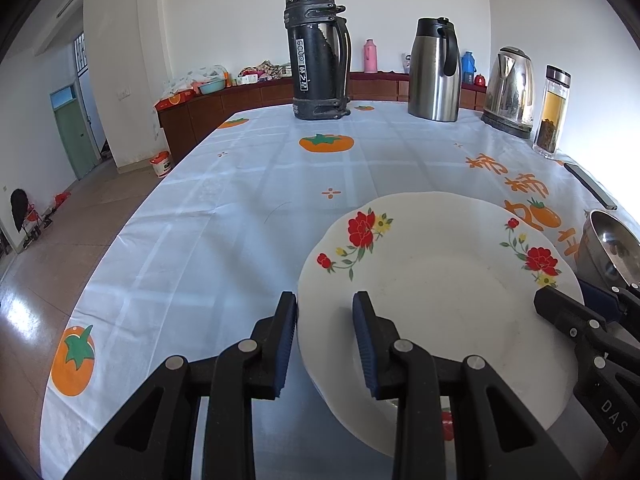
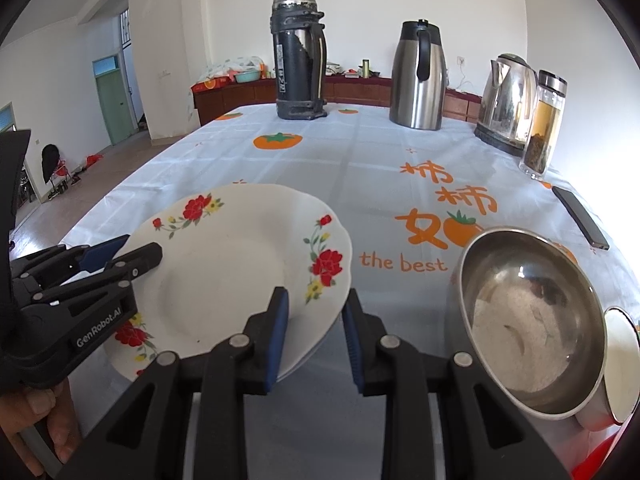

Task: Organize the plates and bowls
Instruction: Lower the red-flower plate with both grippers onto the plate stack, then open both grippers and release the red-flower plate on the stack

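White plate (image 1: 436, 300) edge sits between spread left gripper (image 1: 325, 332); right gripper (image 2: 316, 332) likewise spread.

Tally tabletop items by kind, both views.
White floral plates: 2, stacked
Stainless steel bowl: 1
White bowl: 1, partly visible
Black thermos: 1
Steel carafe: 1
Steel electric kettle: 1
Glass tea bottle: 1
Black phone: 1
Total: 9

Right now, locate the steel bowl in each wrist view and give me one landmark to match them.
Left wrist: the steel bowl is at the far right edge, partly cut off, beyond the flowered plate.
Right wrist: the steel bowl fills the lower right, right of the plate.
Shared landmark: the black thermos at the table's far end.
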`<state>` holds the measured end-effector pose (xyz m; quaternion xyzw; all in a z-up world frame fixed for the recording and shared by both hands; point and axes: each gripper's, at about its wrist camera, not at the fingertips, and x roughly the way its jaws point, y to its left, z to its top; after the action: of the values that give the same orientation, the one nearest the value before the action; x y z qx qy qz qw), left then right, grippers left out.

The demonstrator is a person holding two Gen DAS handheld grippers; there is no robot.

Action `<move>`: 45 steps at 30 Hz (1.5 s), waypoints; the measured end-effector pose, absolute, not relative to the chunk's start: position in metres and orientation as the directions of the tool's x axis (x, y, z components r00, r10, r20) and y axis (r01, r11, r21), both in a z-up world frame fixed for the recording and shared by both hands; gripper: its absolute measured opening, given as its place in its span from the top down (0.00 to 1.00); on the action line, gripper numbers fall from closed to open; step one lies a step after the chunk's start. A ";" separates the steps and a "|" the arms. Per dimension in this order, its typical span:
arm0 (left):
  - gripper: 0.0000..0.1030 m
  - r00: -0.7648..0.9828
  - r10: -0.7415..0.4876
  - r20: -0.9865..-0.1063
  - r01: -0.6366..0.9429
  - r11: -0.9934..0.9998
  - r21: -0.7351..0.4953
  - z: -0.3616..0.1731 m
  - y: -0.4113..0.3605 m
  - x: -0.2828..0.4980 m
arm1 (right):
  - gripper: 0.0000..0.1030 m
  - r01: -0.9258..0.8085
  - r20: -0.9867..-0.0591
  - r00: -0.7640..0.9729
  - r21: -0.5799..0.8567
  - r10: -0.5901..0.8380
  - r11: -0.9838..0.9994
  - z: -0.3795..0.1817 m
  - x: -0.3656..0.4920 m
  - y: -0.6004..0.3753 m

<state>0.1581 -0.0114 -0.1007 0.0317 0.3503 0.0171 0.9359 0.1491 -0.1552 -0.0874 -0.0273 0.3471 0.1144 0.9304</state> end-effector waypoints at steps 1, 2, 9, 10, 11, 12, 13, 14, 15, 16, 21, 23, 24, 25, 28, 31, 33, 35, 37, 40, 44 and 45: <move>0.69 0.754 0.053 -0.655 -0.009 0.997 0.070 -0.101 -0.012 0.158 | 0.73 -0.232 -0.652 0.733 0.029 0.195 0.972 -0.087 0.149 -0.155; 0.69 0.754 0.052 -0.655 -0.009 0.998 0.068 -0.101 -0.012 0.158 | 0.73 -0.232 -0.652 0.733 0.029 0.194 0.972 -0.087 0.149 -0.155; 0.68 0.754 0.050 -0.655 -0.008 0.998 0.067 -0.101 -0.012 0.158 | 0.73 -0.232 -0.652 0.733 0.029 0.194 0.972 -0.087 0.149 -0.155; 0.68 0.754 0.049 -0.655 -0.008 0.998 0.066 -0.101 -0.012 0.158 | 0.73 -0.232 -0.652 0.733 0.030 0.195 0.972 -0.088 0.149 -0.155; 0.68 0.754 0.046 -0.655 -0.007 0.998 0.062 -0.101 -0.012 0.158 | 0.73 -0.232 -0.652 0.733 0.028 0.194 0.972 -0.087 0.149 -0.155; 0.68 0.754 0.044 -0.655 -0.007 0.998 0.060 -0.101 -0.012 0.158 | 0.73 -0.233 -0.652 0.733 0.029 0.195 0.972 -0.087 0.149 -0.155; 0.68 0.754 0.043 -0.655 -0.006 0.998 0.059 -0.101 -0.012 0.158 | 0.73 -0.233 -0.652 0.733 0.029 0.195 0.972 -0.088 0.149 -0.155; 0.68 0.754 0.041 -0.655 -0.005 0.998 0.057 -0.101 -0.011 0.157 | 0.73 -0.232 -0.652 0.733 0.029 0.194 0.972 -0.087 0.149 -0.155; 0.68 0.755 0.039 -0.655 -0.005 0.999 0.054 -0.101 -0.011 0.157 | 0.73 -0.232 -0.652 0.733 0.028 0.194 0.972 -0.088 0.149 -0.155; 0.68 0.754 0.037 -0.655 -0.004 0.999 0.052 -0.101 -0.011 0.157 | 0.73 -0.233 -0.653 0.732 0.028 0.194 0.972 -0.088 0.149 -0.155; 0.66 0.753 0.029 -0.657 0.003 0.999 0.047 -0.101 -0.009 0.157 | 0.73 -0.232 -0.653 0.733 0.025 0.192 0.972 -0.088 0.149 -0.155; 0.66 0.753 0.029 -0.657 0.003 0.999 0.047 -0.101 -0.010 0.156 | 0.73 -0.233 -0.653 0.733 0.024 0.191 0.972 -0.087 0.149 -0.154; 0.66 0.755 0.029 -0.655 0.003 0.999 0.047 -0.100 -0.010 0.156 | 0.73 -0.233 -0.654 0.732 0.022 0.190 0.972 -0.088 0.149 -0.154; 0.65 0.756 0.028 -0.654 0.003 0.999 0.046 -0.100 -0.010 0.155 | 0.73 -0.233 -0.655 0.731 0.021 0.190 0.972 -0.088 0.150 -0.154; 0.62 0.756 0.024 -0.654 0.005 0.999 0.043 -0.100 -0.010 0.155 | 0.73 -0.233 -0.655 0.732 0.020 0.189 0.972 -0.088 0.150 -0.153; 0.61 0.756 0.022 -0.654 0.006 0.999 0.040 -0.100 -0.009 0.155 | 0.73 -0.234 -0.656 0.730 0.022 0.190 0.972 -0.088 0.150 -0.154; 0.42 0.756 0.023 -0.654 0.002 0.999 0.037 -0.100 -0.008 0.155 | 0.70 -0.240 -0.655 0.728 0.030 0.201 0.970 -0.088 0.149 -0.153; 0.33 0.767 0.023 -0.641 0.002 0.999 0.039 -0.099 -0.009 0.153 | 0.62 -0.250 -0.648 0.732 0.031 0.210 0.968 -0.087 0.148 -0.152; 0.33 0.770 0.025 -0.638 0.007 0.999 0.048 -0.099 -0.011 0.152 | 0.62 -0.252 -0.646 0.736 0.016 0.202 0.968 -0.087 0.146 -0.149; 0.33 0.766 0.023 -0.643 0.002 0.999 0.038 -0.099 -0.008 0.153 | 0.59 -0.249 -0.645 0.738 0.016 0.200 0.968 -0.087 0.145 -0.149; 0.20 0.765 0.023 -0.643 -0.009 1.000 0.025 -0.099 -0.004 0.153 | 0.34 -0.240 -0.592 0.784 -0.009 0.188 0.971 -0.079 0.135 -0.149; 0.20 0.767 0.021 -0.641 -0.008 1.000 0.024 -0.098 -0.004 0.152 | 0.33 -0.242 -0.579 0.794 -0.025 0.183 0.970 -0.077 0.132 -0.147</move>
<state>0.1522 -0.0042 -0.0982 0.0098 0.3411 0.0077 0.9399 0.1322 -0.1470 -0.0773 -0.0487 0.3004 0.1122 0.9459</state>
